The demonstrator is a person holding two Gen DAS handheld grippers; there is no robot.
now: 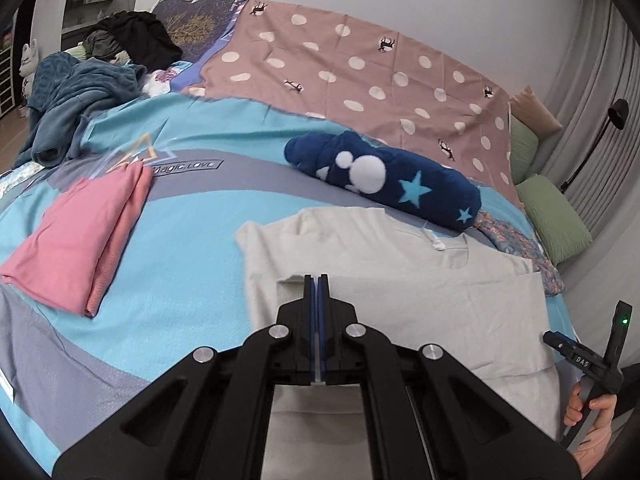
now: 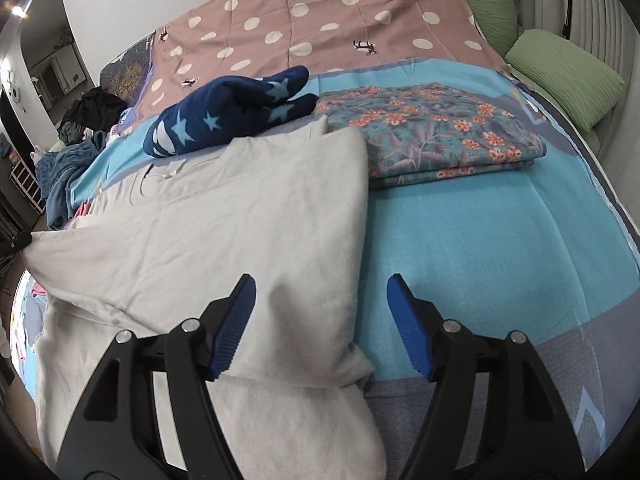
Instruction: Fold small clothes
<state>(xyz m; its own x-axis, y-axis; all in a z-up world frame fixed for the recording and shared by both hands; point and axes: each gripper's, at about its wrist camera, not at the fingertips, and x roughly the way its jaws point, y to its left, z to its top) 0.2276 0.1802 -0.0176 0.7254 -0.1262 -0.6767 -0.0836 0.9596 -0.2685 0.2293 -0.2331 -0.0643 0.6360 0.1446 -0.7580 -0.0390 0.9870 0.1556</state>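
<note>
Bed (image 1: 192,232) fills both views, covered by a turquoise and grey sheet. Across its far half lies a brown spotted cloth (image 1: 360,56).

Grey shirt (image 1: 400,292) spread on the near part of the bed, neck opening toward the far side. One side of it is folded over onto the body; the folded layer shows as a broad flap in the right wrist view (image 2: 224,240).

Pink folded garment (image 1: 76,240) on the sheet, well apart from the shirt, to its left. Flowered folded cloth (image 2: 432,132) just beside the shirt's right edge. Navy fleece with stars (image 1: 384,180), rolled, lying just beyond the shirt collar. Heap of dark and blue clothes (image 1: 92,76) at the far left corner. Green pillows (image 2: 560,68) at the right end.

Left gripper (image 1: 318,280): jaws pressed together on the edge of the shirt's folded flap; the cloth between the pads is hardly visible, so the pinch is likely rather than certain.

Right gripper (image 2: 320,284): jaws spread wide, over the shirt's right edge, holding nothing. Its handle and the hand (image 1: 592,420) show low right in the left wrist view.
</note>
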